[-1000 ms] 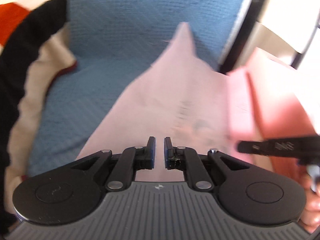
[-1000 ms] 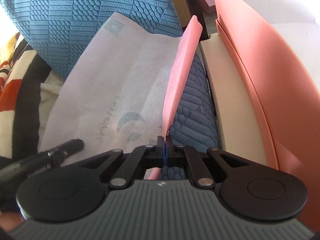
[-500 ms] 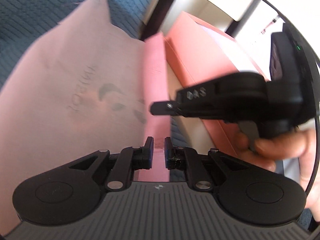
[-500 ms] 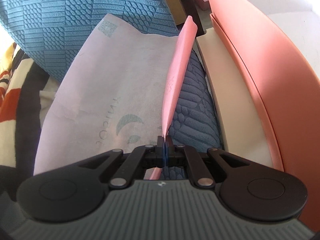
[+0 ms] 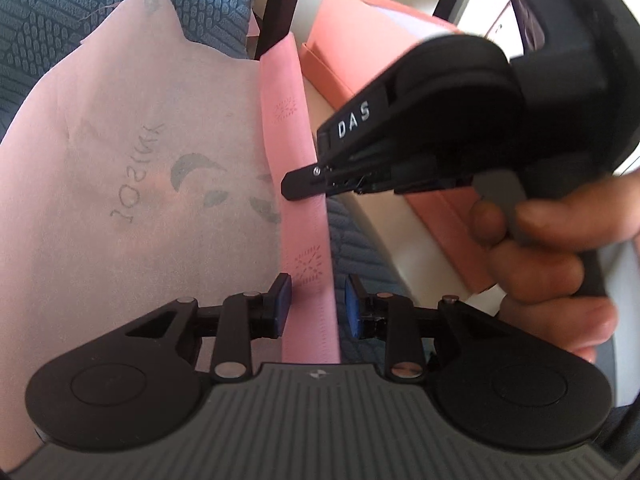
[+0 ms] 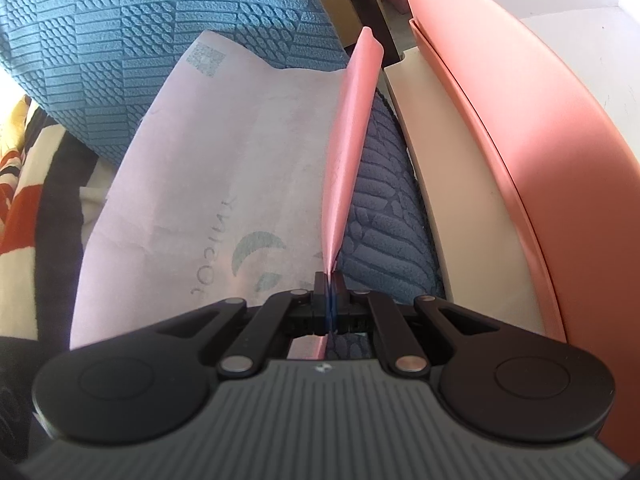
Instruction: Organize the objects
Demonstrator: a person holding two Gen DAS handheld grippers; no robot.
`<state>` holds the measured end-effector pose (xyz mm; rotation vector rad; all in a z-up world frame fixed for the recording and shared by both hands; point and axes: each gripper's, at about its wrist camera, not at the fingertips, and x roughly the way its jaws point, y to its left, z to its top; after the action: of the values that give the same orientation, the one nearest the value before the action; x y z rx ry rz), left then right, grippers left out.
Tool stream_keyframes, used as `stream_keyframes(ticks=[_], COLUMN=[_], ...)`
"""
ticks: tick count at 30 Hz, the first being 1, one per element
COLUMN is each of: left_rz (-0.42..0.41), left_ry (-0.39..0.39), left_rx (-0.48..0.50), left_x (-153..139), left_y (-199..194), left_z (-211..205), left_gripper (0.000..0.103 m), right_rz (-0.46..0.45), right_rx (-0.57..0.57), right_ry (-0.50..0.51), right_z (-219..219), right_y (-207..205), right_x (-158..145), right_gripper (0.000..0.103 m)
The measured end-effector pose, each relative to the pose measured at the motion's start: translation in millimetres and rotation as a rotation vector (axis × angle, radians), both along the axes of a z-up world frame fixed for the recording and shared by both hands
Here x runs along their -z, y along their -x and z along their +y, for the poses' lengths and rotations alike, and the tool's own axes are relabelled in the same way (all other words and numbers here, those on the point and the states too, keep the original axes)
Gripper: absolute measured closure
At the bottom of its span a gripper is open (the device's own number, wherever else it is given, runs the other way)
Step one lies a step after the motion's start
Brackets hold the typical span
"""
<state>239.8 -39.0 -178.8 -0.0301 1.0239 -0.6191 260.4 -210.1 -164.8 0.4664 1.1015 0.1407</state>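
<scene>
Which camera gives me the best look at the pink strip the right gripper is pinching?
The left wrist view: it shows the pink strip face on, printed marks visible, with the right gripper clamped on it and the left gripper just opened around it. The right wrist view shows the strip edge on, running up from its shut fingers.

a home: blue textured cushion (image 6: 168,32) beside a patterned blanket (image 6: 24,184).

Blue textured cushion (image 6: 168,36) behind; striped blanket (image 6: 24,184) at left edge.
</scene>
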Motion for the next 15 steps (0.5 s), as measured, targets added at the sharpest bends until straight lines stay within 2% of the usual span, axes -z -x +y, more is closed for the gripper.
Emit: stream_keyframes(ticks=[1,3,5,11,15], left_rz=[-0.009,-0.012,0.012,0.185,0.286], left_ry=[-0.017,-0.031,0.003,0.236,0.352], left_rx=[0.002,-0.003,-0.025,-0.173,-0.266], left_x=[0.4,1.6,-0.7,8.5,19.6], left_y=[0.3,-0.7,-1.7,-22.5,-28.9], left_z=[-1.1,-1.0,5.8,42.1,65.2], left_gripper=[0.073,0.085,0.091,0.095,0.095], right_rz=[0.000,0.004,0.001,-0.056,-0.111], right_rx=[-0.001,0.003,0.006,0.021,0.014], right_ry=[0.002,0.005,0.011,0.013,0.014], right_z=[0.2,-0.1,0.0,-1.5,0.7], right_y=[-0.1,-0.4,0.1,1.5,2.6], right_x=[0.4,1.5,1.2,-7.9,-16.8], right_gripper=[0.099,0.099,0.098,0.093,0.092])
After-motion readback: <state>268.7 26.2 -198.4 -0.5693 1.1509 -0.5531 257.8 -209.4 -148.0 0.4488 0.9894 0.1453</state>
